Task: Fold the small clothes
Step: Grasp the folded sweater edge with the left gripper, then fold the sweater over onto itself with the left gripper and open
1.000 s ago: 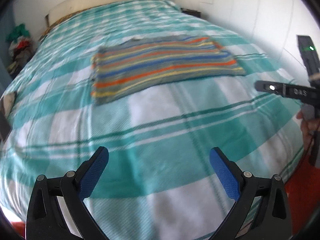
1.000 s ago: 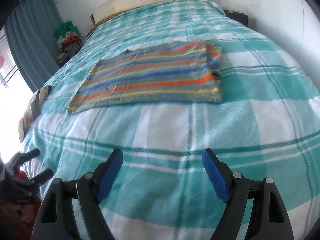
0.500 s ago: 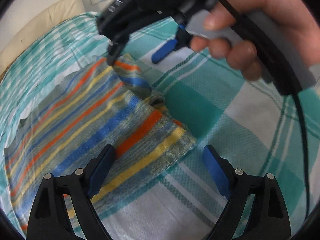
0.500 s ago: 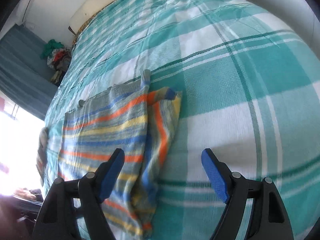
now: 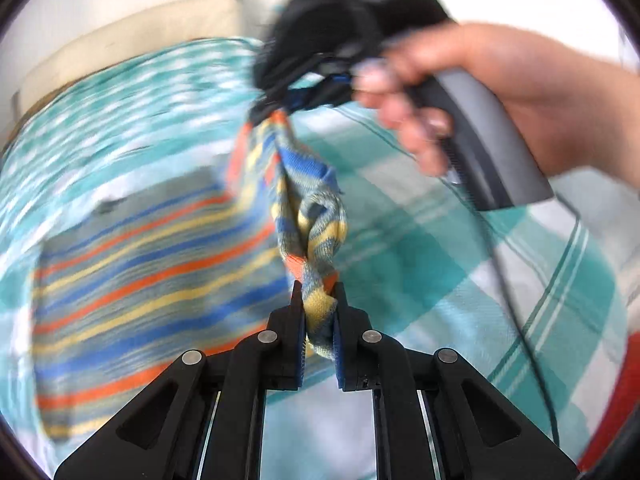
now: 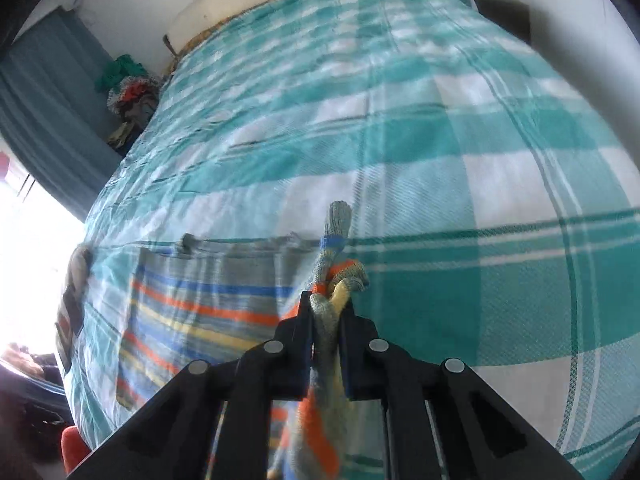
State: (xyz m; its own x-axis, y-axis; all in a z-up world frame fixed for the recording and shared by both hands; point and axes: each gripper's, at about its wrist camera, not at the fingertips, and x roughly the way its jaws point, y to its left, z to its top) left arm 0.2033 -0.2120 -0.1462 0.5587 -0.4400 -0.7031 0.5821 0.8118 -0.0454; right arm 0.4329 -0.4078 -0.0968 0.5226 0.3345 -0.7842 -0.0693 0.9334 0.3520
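- Left gripper point(image 5: 319, 312) fingers just closed, now clamped on a bunched corner of the striped knit garment point(image 5: 132, 264); cloth is squeezed between the blue pads.
- Right gripper point(image 6: 327, 332) fingers also just closed, pinching another bunched bit of the same garment; a loose end hangs down below them.
- Left wrist view: garment edge runs as a twisted rope from the left pinch up to the right gripper point(image 5: 280, 108), raised off the bed.
- Person's hand point(image 5: 420, 96) wraps the right gripper's grey handle; a black cable trails down from it.
- Rest of the garment lies flat on the teal-and-white checked bedspread point(image 6: 460, 140), spread toward the bed's left edge in both views.
- Right wrist view: one grey cuff-like end point(image 6: 339, 216) sticks out past the pinch.
- Far end: cream headboard point(image 5: 120, 44); pile of clothes point(image 6: 128, 88) by the bed's far left corner, next to a blue-grey curtain point(image 6: 48, 112).
- Left view is motion-blurred; stitching detail unreadable.
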